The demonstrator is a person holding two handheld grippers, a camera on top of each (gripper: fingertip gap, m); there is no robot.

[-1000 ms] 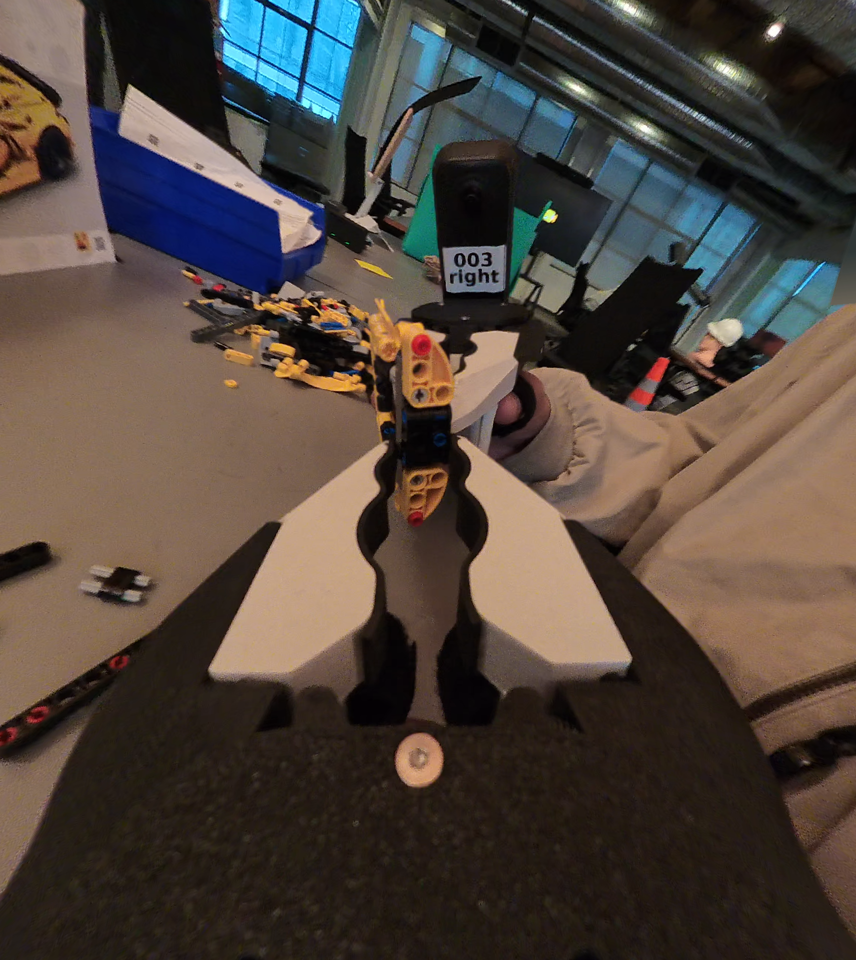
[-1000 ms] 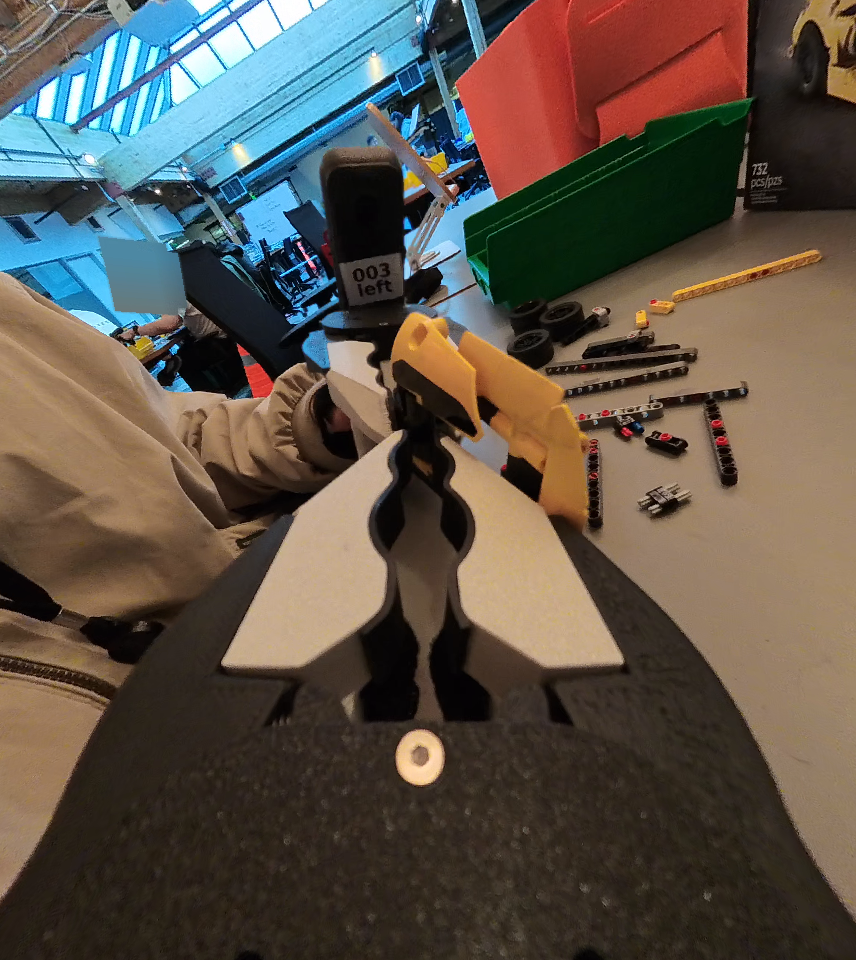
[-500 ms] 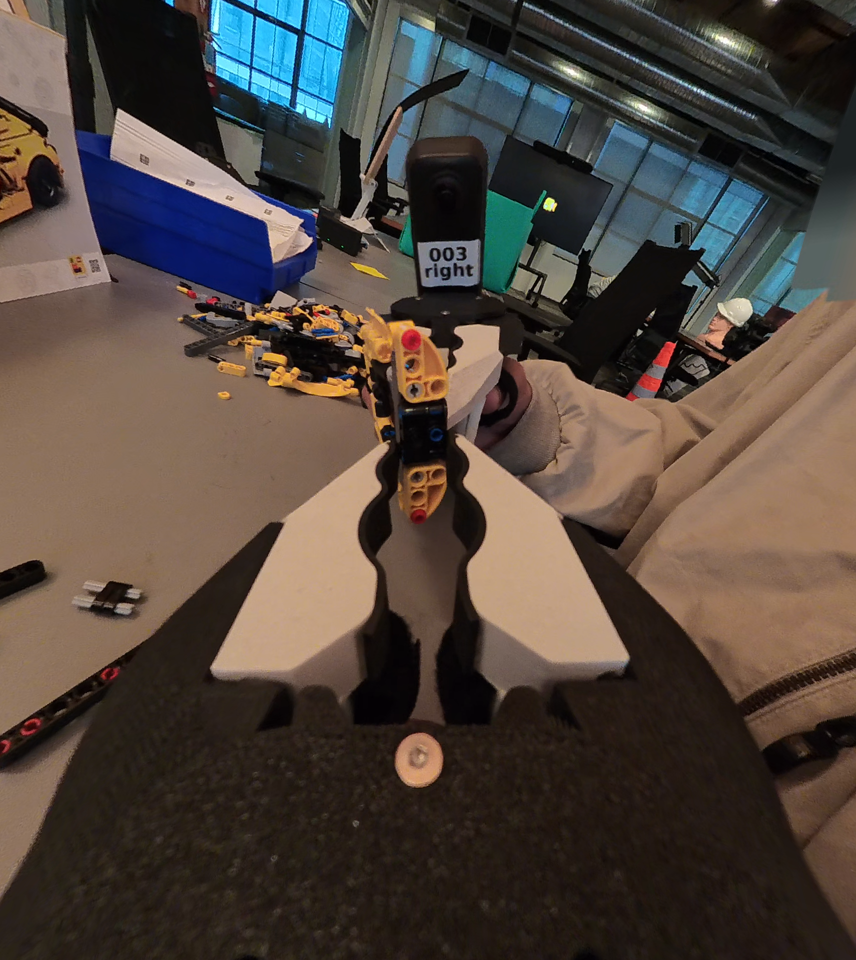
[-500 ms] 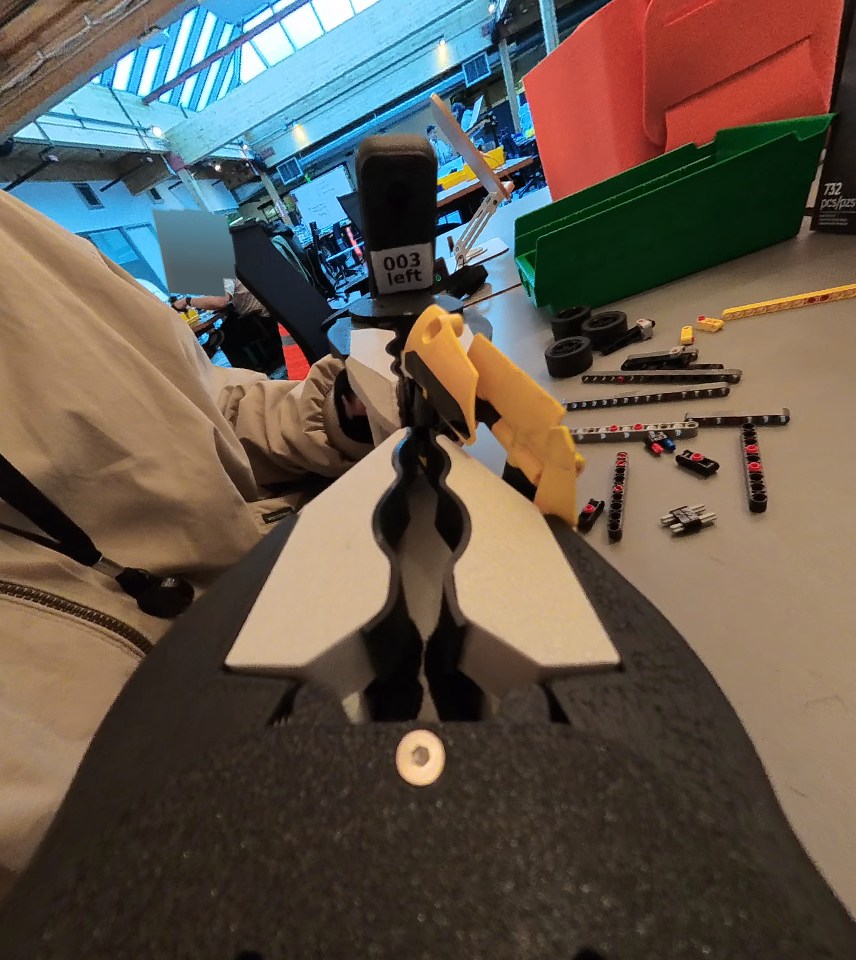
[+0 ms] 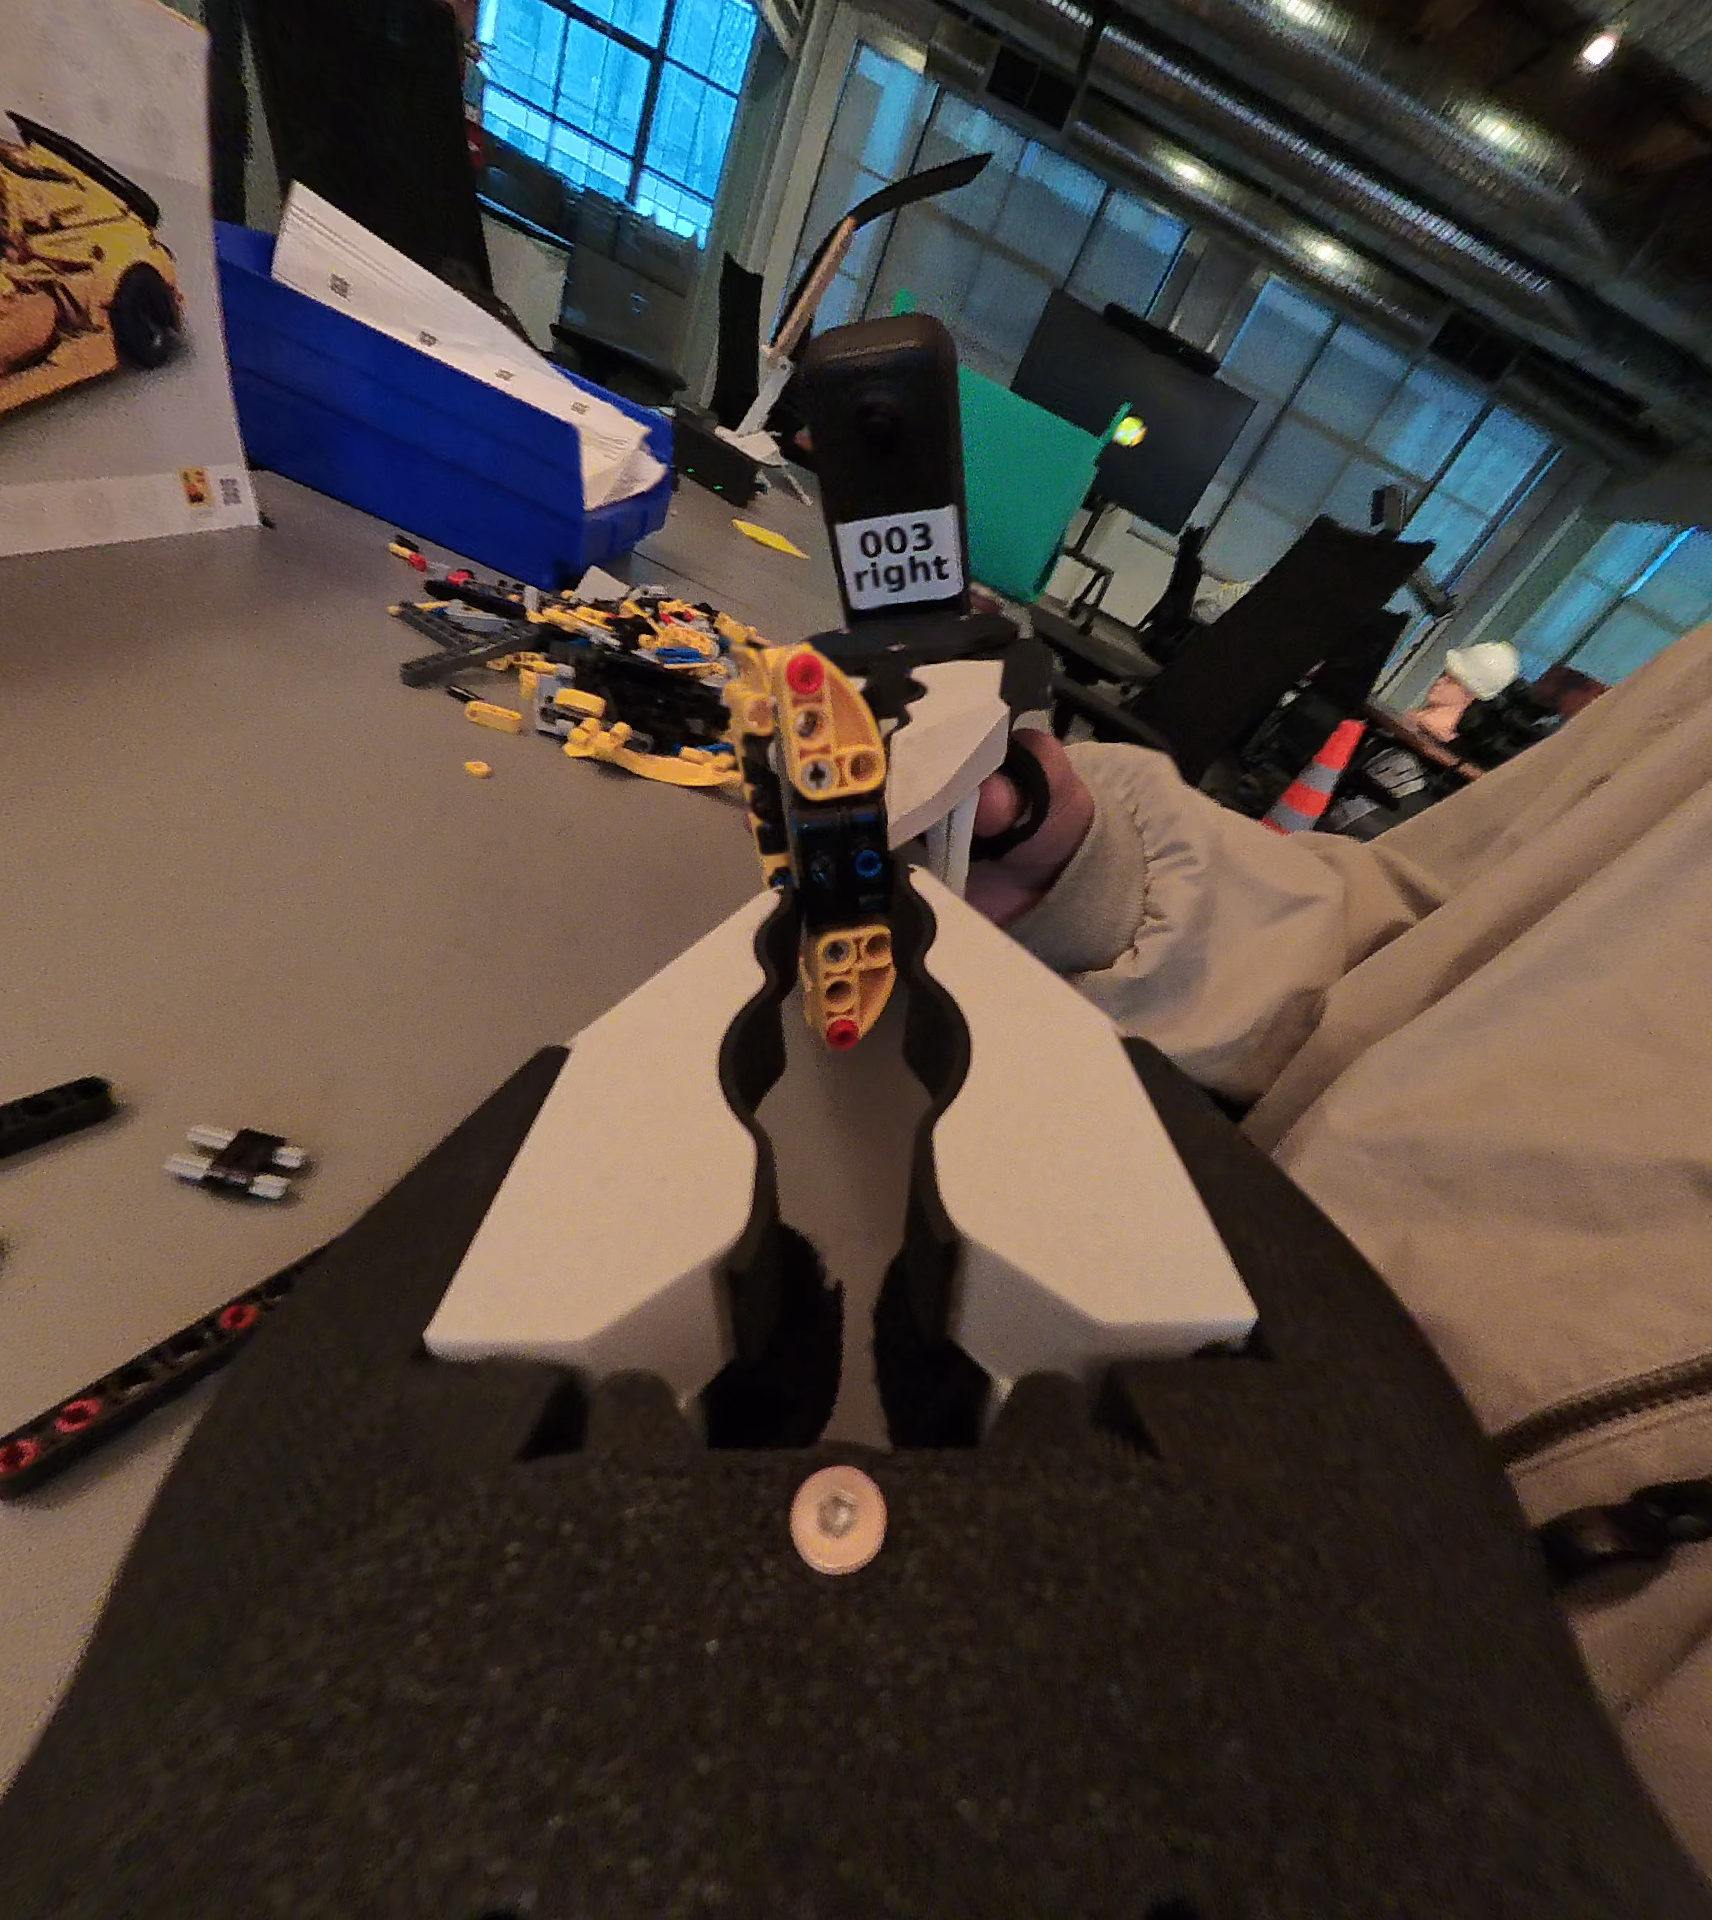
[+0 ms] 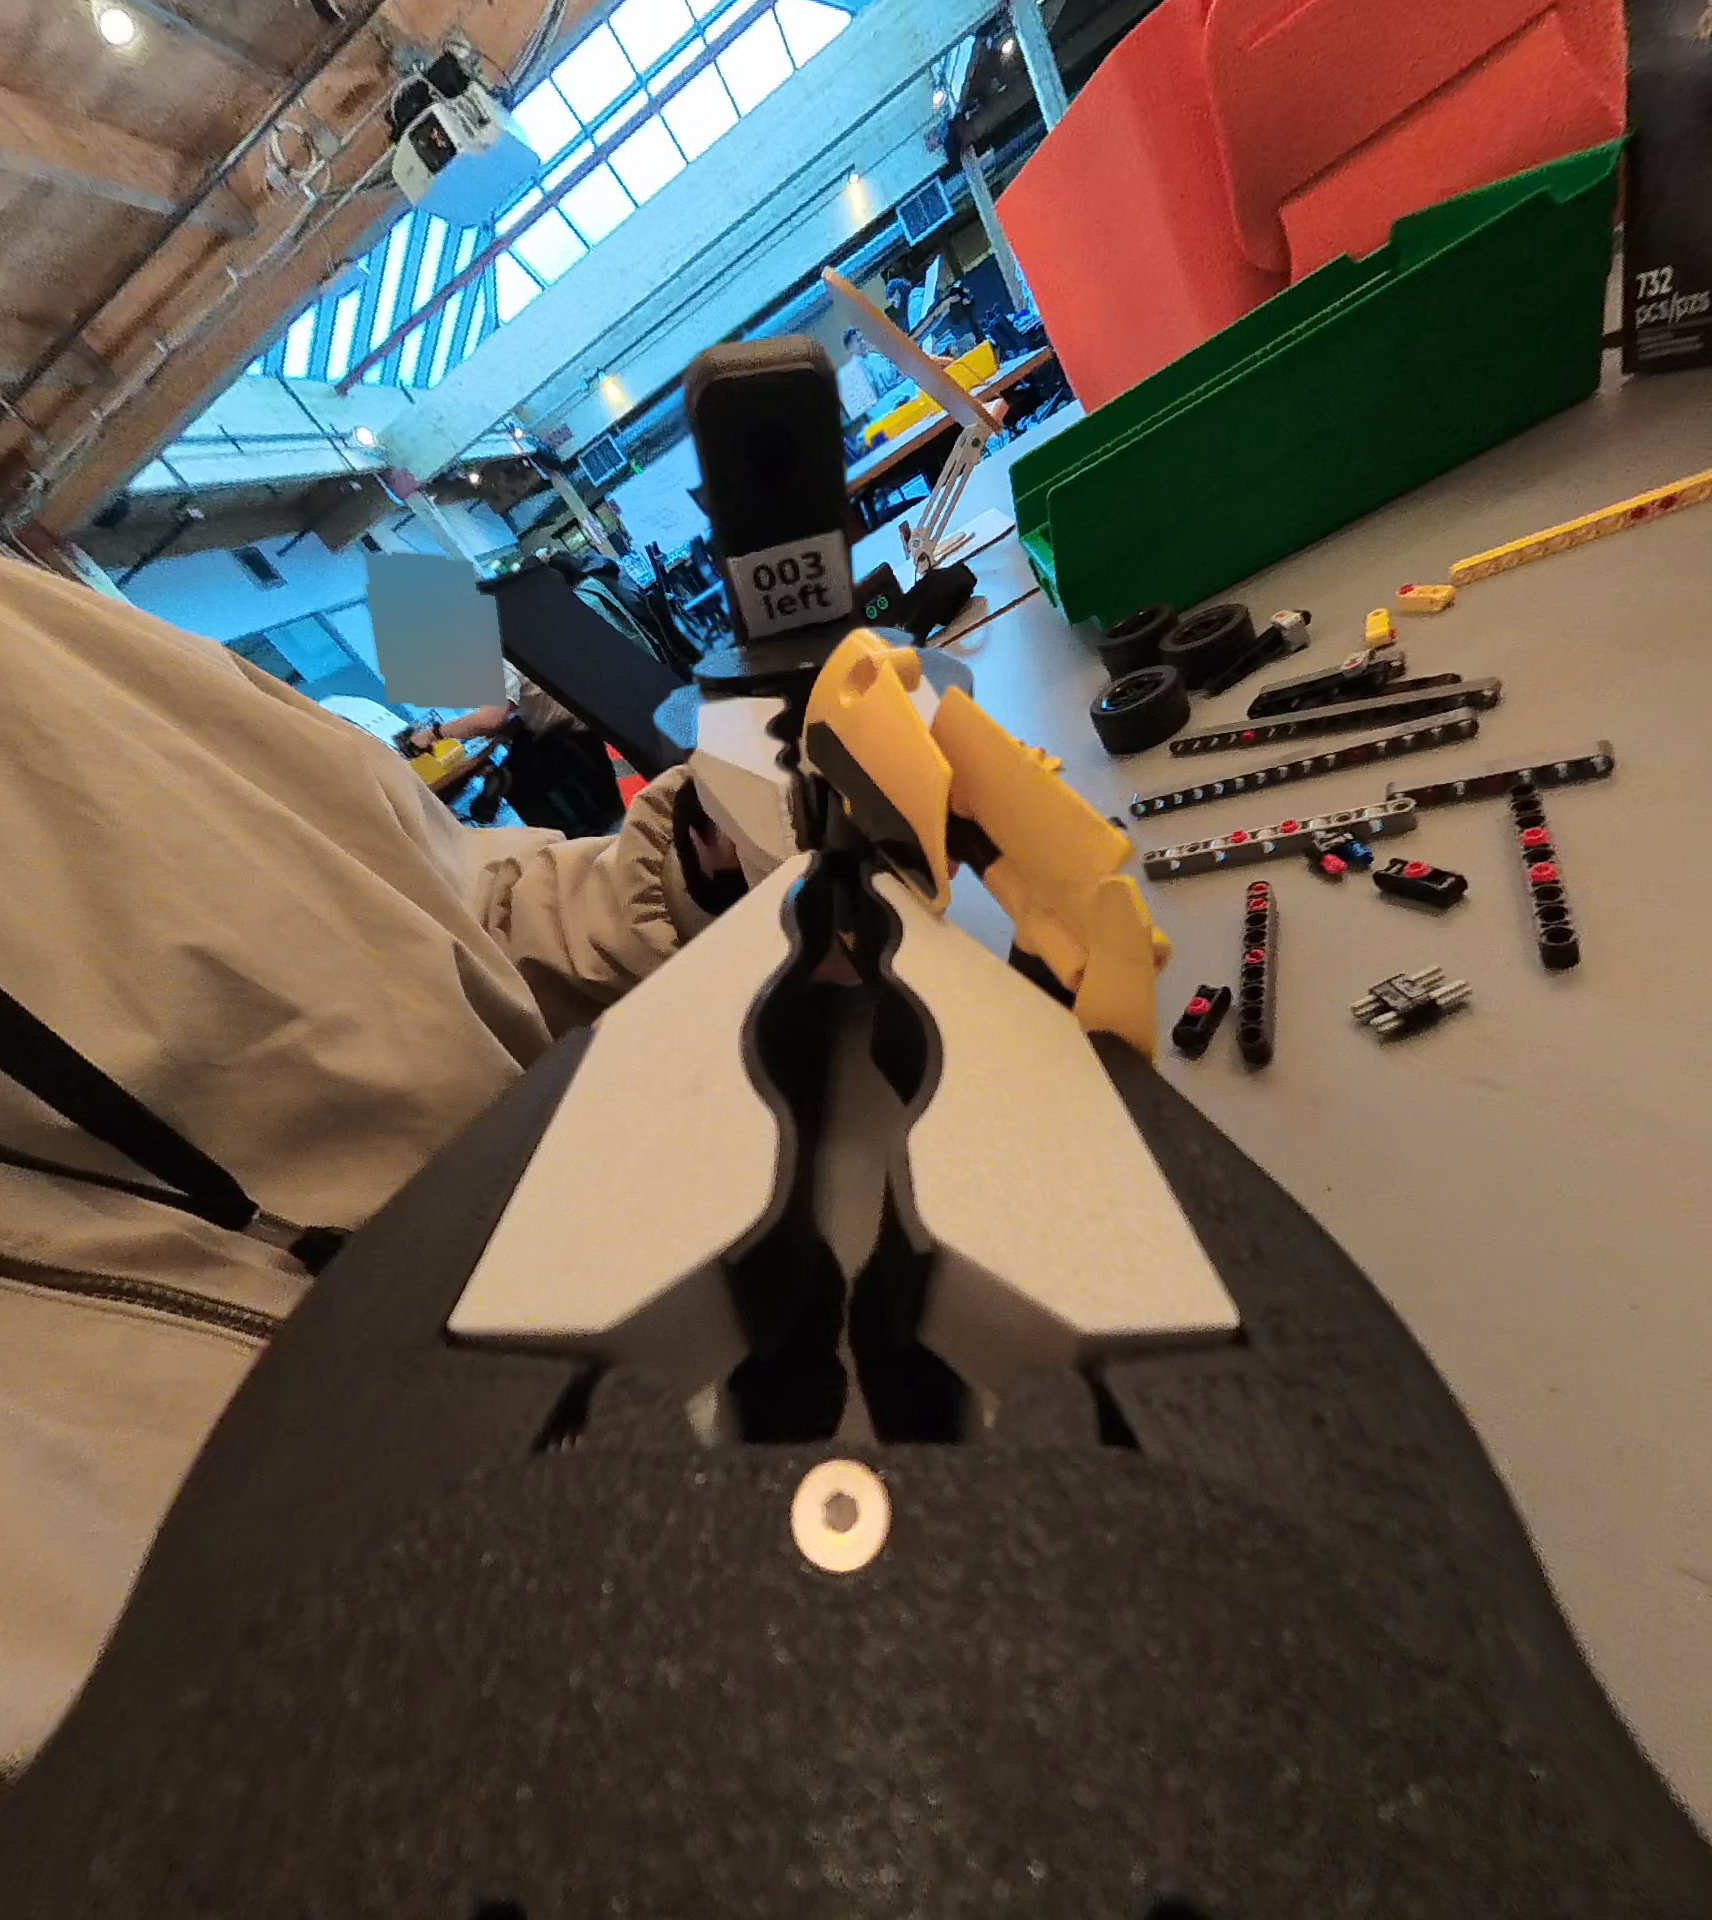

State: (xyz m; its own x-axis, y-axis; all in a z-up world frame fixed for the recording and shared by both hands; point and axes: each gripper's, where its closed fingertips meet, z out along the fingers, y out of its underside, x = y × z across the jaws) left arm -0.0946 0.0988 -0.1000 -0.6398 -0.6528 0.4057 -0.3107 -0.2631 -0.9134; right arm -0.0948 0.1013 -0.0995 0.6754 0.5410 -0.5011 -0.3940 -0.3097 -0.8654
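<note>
Brick assembly [image 5: 824,821] of yellow and black parts with red and blue pins hangs in the air above the grey surface [image 5: 156,852], gripped from both ends. The left tool [image 5: 847,906] is closed narrow on its lower yellow-and-black end. The right tool [image 6: 844,883], facing it, is pinched nearly shut on a thin black part, and the yellow panels [image 6: 997,831] stick out to one side of its jaws. Over the last second the hold has not changed: both tools have only tilted a little together, and the assembly sits the same between them.

Below lie loose black beams with red pins [image 5: 104,1392] and a small connector [image 5: 239,1162]. Farther off are a pile of yellow and black parts [image 5: 613,686] before a blue bin [image 5: 416,436]. On the other side are more beams [image 6: 1330,748], black wheels [image 6: 1164,665], a long yellow beam [image 6: 1631,520] and a green bin [image 6: 1351,395].
</note>
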